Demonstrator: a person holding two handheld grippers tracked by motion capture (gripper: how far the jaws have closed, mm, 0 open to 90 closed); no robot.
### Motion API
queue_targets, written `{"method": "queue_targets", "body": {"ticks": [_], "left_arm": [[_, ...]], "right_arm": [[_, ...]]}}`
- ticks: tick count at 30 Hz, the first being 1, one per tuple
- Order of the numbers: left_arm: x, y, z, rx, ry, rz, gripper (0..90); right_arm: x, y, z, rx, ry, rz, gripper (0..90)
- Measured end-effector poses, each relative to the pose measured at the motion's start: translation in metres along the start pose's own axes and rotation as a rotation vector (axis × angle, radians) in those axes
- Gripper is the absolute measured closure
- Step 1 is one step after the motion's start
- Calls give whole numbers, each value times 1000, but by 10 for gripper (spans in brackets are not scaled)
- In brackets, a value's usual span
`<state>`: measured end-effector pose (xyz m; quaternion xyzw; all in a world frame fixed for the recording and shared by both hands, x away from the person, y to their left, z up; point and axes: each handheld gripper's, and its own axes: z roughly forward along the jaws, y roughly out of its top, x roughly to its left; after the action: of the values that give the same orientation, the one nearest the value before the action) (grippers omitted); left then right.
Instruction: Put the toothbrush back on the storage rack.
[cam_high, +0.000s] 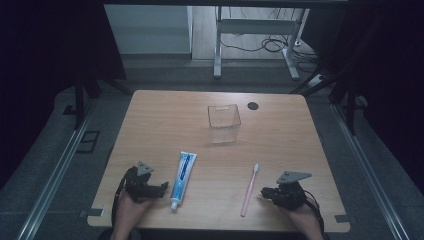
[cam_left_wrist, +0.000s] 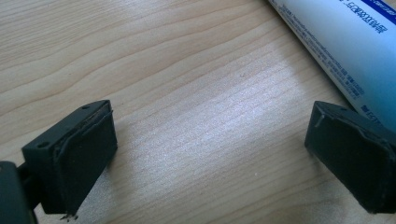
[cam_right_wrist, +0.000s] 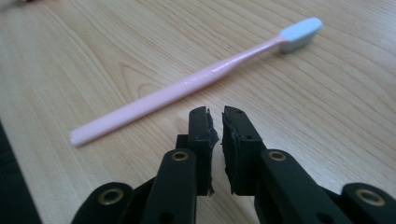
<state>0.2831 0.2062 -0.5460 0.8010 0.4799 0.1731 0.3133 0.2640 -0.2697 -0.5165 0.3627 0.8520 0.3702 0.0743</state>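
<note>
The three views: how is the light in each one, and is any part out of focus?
High view: dim, surroundings nearly black, the clear cup faint. Left gripper view: bright sheen on the table, toothpaste tube slightly soft. Right gripper view: toothbrush fairly sharp, right gripper base blurred.

Light wood-grain surface (cam_high: 280, 130) carrying three loose items.

A clear, empty square container (cam_high: 224, 123) stands toward the far edge, beside a small dark round disc (cam_high: 253, 105). A blue-and-white toothpaste tube (cam_high: 182, 178) lies near the near edge, left of centre; a pink toothbrush (cam_high: 249, 189) lies right of centre, head pointing away.
</note>
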Motion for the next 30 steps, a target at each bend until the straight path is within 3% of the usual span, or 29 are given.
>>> {"method": "queue_targets", "body": {"ticks": [8,14,26,30], "left_arm": [[0,0,0,0,0,0,23],[0,0,0,0,0,0,23],[0,0,0,0,0,0,23],[0,0,0,0,0,0,23]], "right_arm": [[11,11,4,18,39,-32,832],[23,20,17,31,69,-63,841],[42,29,38,58,87,-143,834],[43,28,41,68,89,-142,832]]}}
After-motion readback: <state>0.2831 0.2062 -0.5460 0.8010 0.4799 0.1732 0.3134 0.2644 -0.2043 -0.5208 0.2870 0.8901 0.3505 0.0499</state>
